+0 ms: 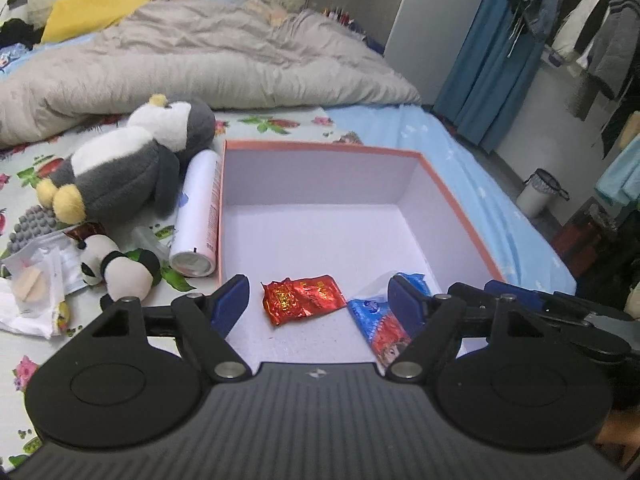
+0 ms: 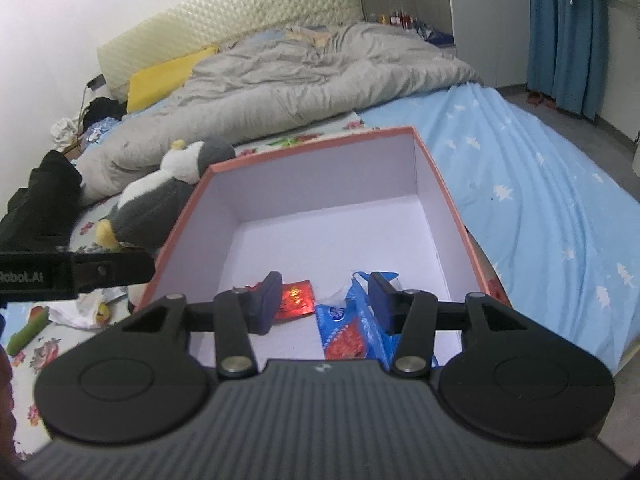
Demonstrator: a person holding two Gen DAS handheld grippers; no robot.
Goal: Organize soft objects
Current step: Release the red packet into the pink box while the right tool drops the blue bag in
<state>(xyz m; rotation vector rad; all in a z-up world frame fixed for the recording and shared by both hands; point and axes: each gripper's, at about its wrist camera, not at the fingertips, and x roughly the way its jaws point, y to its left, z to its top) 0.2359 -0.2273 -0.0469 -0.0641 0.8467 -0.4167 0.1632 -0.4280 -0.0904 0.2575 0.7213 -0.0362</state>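
Observation:
An orange-rimmed box (image 1: 320, 147) with a white inside sits on the bed. On its floor lie a red foil packet (image 1: 302, 298) and a blue snack packet (image 1: 380, 322). My left gripper (image 1: 318, 286) hovers open over the box's near edge, with the red packet on the floor below its gap and touching neither pad. In the right wrist view my right gripper (image 2: 326, 282) is open above the same box (image 2: 312, 146). The blue packet (image 2: 348, 328) lies loose under its right finger and the red packet (image 2: 298, 298) sits by the left finger. A grey and white penguin plush (image 1: 132, 160) and a small panda plush (image 1: 116, 266) lie left of the box.
A white spray can (image 1: 198, 216) lies along the box's left wall. A grey bumpy ball (image 1: 32, 226) and crumpled wrappers (image 1: 36, 280) lie at the far left. A rumpled grey duvet (image 1: 200, 60) covers the back of the bed. A bin (image 1: 538, 192) and hanging clothes (image 1: 592, 20) stand off to the right.

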